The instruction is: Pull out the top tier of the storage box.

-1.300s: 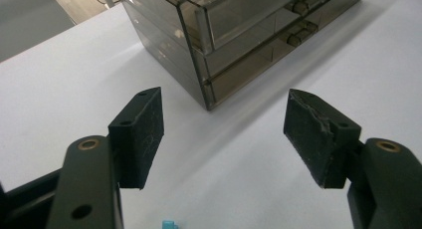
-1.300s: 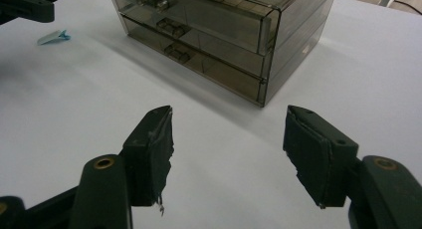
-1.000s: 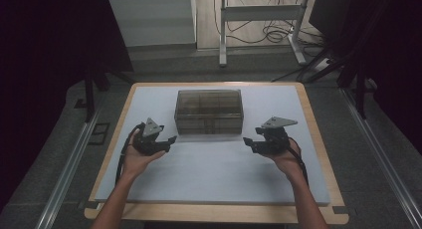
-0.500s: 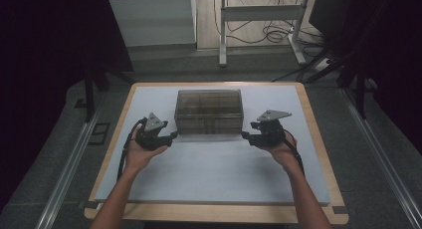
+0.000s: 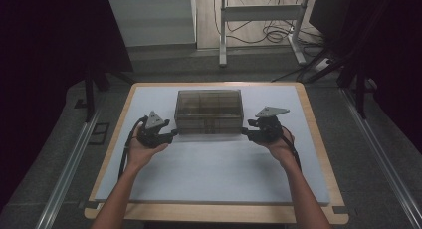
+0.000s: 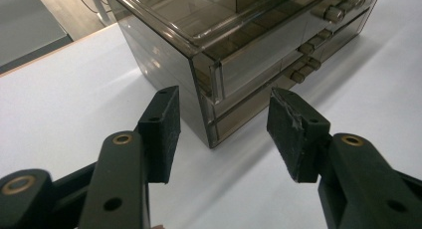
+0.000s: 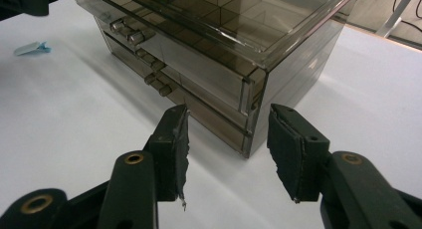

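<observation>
- Your left tongs (image 5: 173, 133) and right tongs (image 5: 245, 131) both stand wide open and hold nothing; each points at a front bottom corner of the drawer box (image 5: 209, 111).
- The box sits mid-worktop (image 5: 214, 164), toward the back, with all drawers shut and the knobs (image 6: 332, 12) untouched.
- Judging by this, you have only lined up: no grip is made yet, and any lift, shift or drawer pull is left to do.

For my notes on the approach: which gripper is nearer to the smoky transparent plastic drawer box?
Neither clearly. The left gripper sits at the smoky transparent plastic drawer box's front-left corner and the right gripper at its front-right corner. Both have open fingers aimed at a corner, not touching.
</observation>
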A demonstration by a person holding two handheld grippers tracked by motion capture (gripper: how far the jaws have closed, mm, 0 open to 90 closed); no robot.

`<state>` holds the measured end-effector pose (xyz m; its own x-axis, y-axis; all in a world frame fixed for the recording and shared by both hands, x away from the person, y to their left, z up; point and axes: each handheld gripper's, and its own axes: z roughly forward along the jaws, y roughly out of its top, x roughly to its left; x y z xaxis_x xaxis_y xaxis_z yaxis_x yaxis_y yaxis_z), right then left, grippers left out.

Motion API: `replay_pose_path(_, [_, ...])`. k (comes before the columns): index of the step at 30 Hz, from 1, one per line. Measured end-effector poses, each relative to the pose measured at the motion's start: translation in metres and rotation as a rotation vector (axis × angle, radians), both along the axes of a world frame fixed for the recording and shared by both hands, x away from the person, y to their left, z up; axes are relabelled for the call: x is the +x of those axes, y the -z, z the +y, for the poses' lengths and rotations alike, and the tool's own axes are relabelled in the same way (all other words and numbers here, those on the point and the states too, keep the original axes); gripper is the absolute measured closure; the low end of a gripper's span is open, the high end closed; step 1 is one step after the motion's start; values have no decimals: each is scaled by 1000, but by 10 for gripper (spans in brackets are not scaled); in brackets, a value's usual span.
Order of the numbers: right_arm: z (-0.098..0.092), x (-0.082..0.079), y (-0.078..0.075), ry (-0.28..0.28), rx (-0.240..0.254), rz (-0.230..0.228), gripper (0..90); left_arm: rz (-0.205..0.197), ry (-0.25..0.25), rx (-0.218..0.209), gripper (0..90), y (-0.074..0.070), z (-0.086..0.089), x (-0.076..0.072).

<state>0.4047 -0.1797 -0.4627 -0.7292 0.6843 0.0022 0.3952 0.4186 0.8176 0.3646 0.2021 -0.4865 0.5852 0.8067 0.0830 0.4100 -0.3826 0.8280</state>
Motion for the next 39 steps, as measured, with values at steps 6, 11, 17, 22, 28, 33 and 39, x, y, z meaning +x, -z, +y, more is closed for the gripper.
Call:
replay_pose_path(6, [1,5,2,5,-5,6,520,-5,-6,2,525,1,0,2])
replay_pose_path(11, [2,7,1,2,-7,4,549,-2,-3,17,564,1,-2,4])
replay_pose_path(17, [4,9,0,-4,-17,-1,603,-10,10,43,604,-2,-8,6])
replay_pose_path(22, [4,11,0,-9,-19,-7,649,-10,12,42,631,-3,-9,9])
replay_pose_path(28, [3,14,1,-23,-7,-8,707,-18,12,42,657,-4,-12,11])
replay_pose_path(33, [5,16,1,-29,-24,-9,734,-11,9,38,668,-2,-13,12])
replay_pose_path(39, [6,17,-1,-27,-31,-16,787,-15,8,41,702,-1,-12,14])
